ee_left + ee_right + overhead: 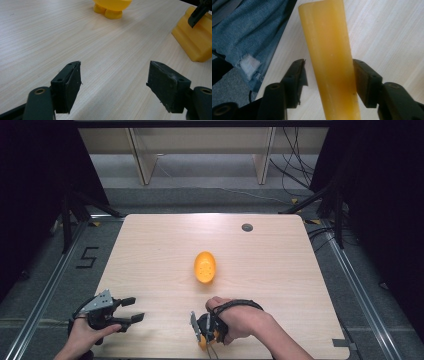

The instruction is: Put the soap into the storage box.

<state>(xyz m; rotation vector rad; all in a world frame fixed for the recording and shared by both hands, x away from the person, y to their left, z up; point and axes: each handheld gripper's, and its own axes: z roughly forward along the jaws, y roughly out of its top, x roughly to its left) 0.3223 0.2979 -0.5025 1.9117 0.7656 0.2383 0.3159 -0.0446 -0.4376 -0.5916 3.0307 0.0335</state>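
Observation:
A yellow oval piece (pixel 205 266) with small holes lies at the table's middle; the left gripper view shows its stubby feet (pixel 112 8) far ahead. A long yellow block (pixel 329 62) lies near the table's front edge (pixel 202 340), and appears again at right in the left gripper view (pixel 197 40). My right gripper (pixel 329 75) straddles that block: its right pad (pixel 363 82) touches the block, while a thin strip of table shows beside the left pad (pixel 298 80). My left gripper (pixel 132 310) stands open over bare wood at the front left, with nothing between its pads (pixel 68 85).
A round grey grommet (pixel 247 227) sits at the table's far right. Blue denim (pixel 244 32) on the person's leg lies just past the front edge (pixel 165 356). Cables (pixel 300 175) and stand legs (pixel 75 215) are on the floor beyond and beside the table.

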